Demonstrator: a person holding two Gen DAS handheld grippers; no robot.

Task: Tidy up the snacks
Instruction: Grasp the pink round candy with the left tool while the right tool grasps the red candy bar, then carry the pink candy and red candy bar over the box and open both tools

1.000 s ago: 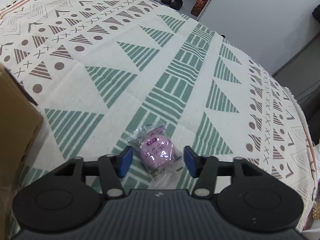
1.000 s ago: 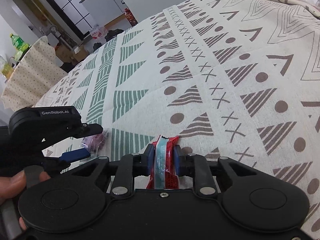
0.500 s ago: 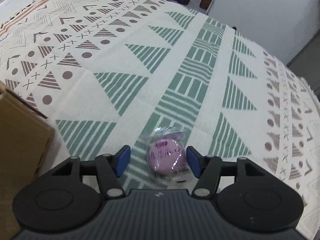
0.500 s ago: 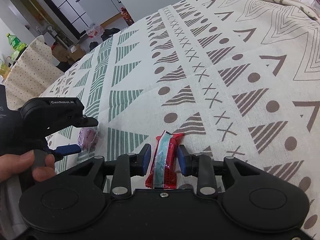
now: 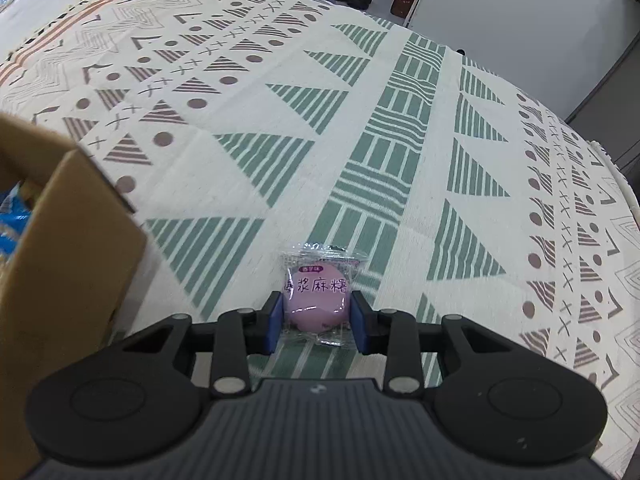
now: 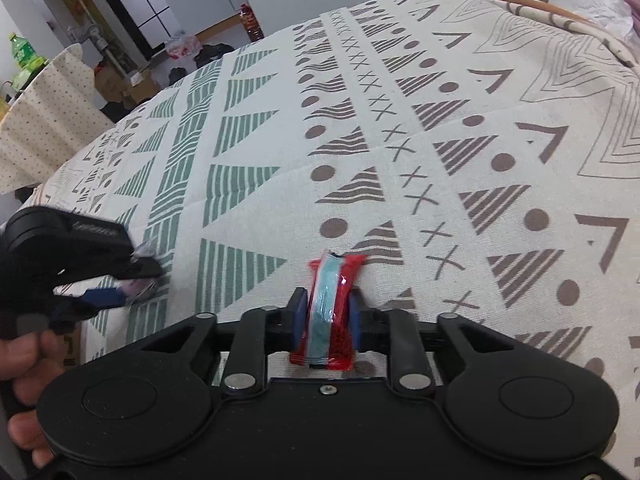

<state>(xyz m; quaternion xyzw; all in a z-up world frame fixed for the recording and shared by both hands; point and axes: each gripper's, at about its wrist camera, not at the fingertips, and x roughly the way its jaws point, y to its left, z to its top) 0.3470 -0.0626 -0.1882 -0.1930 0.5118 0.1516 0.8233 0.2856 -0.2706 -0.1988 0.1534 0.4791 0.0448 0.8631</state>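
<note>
The left hand-held gripper [image 5: 316, 322] has just been closing: a second ago its blue pads stood well apart on either side of the purple mochi packet [image 5: 317, 300], and now both pads press the clear wrapper at the sides of the round sweet, so the packet is pinched rather than merely straddled. The packet looks raised a little off the patterned cloth [image 5: 360, 128], though that is hard to tell. The right hand-held gripper [image 6: 326, 316] has also just been closing after a brief loosening half a second back; its pads now squeeze the red and light-blue snack bar [image 6: 330, 312] on edge between them, the bar upright with its far end pointing away across the cloth. In the right wrist view the left tool shows at the near left, held by a hand [image 6: 24, 360], with the crinkled wrapper at its tip. An open cardboard box [image 5: 60, 264] stands at the near left of the left view, something blue inside it. With both snacks gripped, the likely next step is carrying each to the box, the mochi being nearer to it.
</note>
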